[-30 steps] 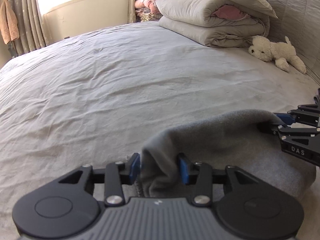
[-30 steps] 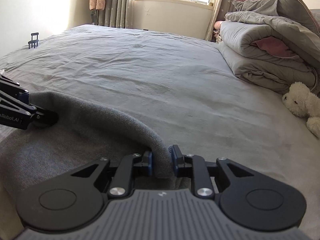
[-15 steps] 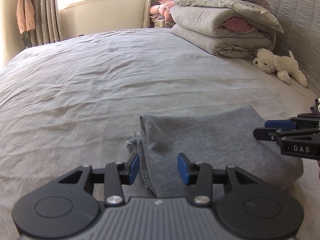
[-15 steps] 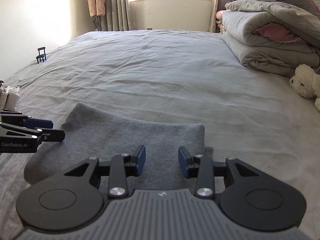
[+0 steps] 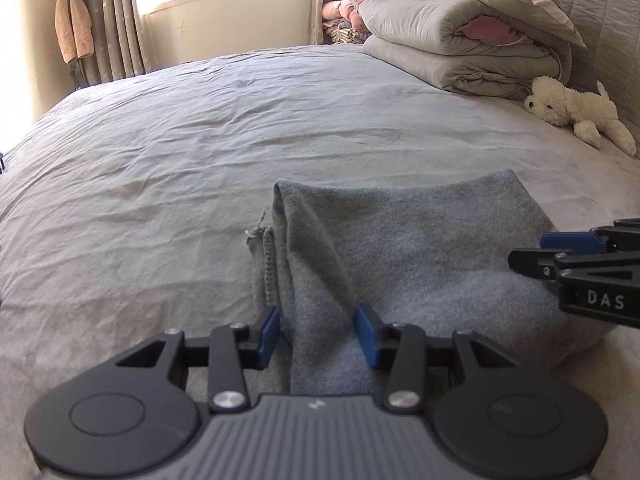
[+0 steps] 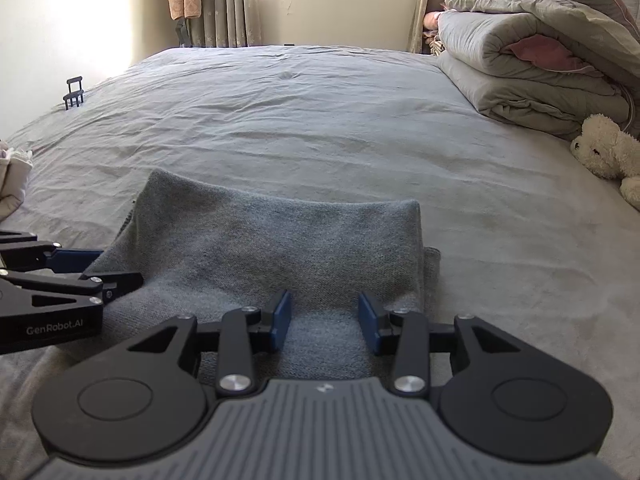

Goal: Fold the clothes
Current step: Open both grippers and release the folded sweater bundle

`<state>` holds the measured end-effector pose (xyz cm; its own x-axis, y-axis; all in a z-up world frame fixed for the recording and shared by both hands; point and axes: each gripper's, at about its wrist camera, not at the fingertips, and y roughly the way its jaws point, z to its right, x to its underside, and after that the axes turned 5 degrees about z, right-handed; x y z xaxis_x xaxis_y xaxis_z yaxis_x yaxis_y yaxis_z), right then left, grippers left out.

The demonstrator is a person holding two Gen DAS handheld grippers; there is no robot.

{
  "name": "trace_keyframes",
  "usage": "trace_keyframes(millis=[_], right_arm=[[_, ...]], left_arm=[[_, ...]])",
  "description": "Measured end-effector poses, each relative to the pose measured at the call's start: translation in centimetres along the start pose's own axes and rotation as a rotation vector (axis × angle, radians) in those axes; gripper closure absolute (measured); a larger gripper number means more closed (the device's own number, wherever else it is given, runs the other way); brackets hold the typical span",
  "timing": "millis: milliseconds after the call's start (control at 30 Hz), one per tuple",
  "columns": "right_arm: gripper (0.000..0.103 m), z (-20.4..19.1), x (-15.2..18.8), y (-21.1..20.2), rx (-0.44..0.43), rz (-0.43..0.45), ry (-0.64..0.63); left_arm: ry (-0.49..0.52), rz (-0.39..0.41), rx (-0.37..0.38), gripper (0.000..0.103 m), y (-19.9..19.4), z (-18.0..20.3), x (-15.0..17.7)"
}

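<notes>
Grey knit garment point(image 5: 420, 256) lay folded on the bed point(image 5: 200, 160), directly ahead of and below both tools, its long axis running side to side between them. Left hand-held gripper point(image 5: 318, 334) stood over its left edge, right hand-held gripper point(image 6: 325, 322) over its right part; each equally near. Both sets of jaws part-open, pads clear of the cloth, nothing held. Fabric soft, fuzzy, ribbed hem showing at the left.

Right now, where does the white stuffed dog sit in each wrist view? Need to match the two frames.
Left wrist view: stuffed dog at the right edge, upper third, below the folded quilt stack.
Right wrist view: stuffed dog at the far right edge, partly cut off, below the same stack.
Shared landmark: the folded grey sweater lying ahead of both tools.
</notes>
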<state>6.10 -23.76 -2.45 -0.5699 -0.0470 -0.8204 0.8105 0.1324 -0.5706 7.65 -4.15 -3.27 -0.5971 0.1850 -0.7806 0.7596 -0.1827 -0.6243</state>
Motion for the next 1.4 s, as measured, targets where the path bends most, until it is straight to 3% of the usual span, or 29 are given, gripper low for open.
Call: trace_keyframes(millis=[100,333,567,667,733,933,1100,1233,1400], right_arm=[[0.061,0.1,0.6,-1.3,-0.013,-0.008,-0.009],[0.059,-0.4,1.8,0.3,-0.015,-0.031,0.029],[0.061,-1.1,1.6,-1.1,0.019,0.002,-0.046],[0.061,-1.4,1.4,-2.3,-0.025,0.029,-0.025],[0.060,-2.0,1.9,-1.4,-0.029,-0.007,-0.036],[0.058,-4.0,2.5,-0.3,0.030,-0.008,-0.120],[0.059,-3.3,2.0,-1.6,0.007,0.009,-0.067],[0.058,-3.8,2.6,-0.6,0.022,-0.029,-0.073],[0.058,-3.9,2.7,-0.5,0.030,-0.026,-0.086]], left_arm=[[0.016,-0.005,-0.005,0.059,-0.9,-0.4,0.3],[-0.035,0.011,-0.001,0.060,-1.3,-1.2,1.6],[-0.044,0.032,0.013,0.059,-1.6,-1.4,2.2],[-0.084,0.013,0.027,0.059,-1.4,-2.0,2.0],[-0.094,0.007,0.034,0.059,-1.3,-2.1,2.0],[-0.090,0.008,0.043,0.059,-1.3,-2.0,2.0],[-0.100,-0.001,0.046,0.059,-1.5,-2.0,1.9],[-0.105,-0.003,0.048,0.059,-1.4,-2.0,2.1],[-0.156,-0.024,0.054,0.047,-1.1,-3.0,2.1]])
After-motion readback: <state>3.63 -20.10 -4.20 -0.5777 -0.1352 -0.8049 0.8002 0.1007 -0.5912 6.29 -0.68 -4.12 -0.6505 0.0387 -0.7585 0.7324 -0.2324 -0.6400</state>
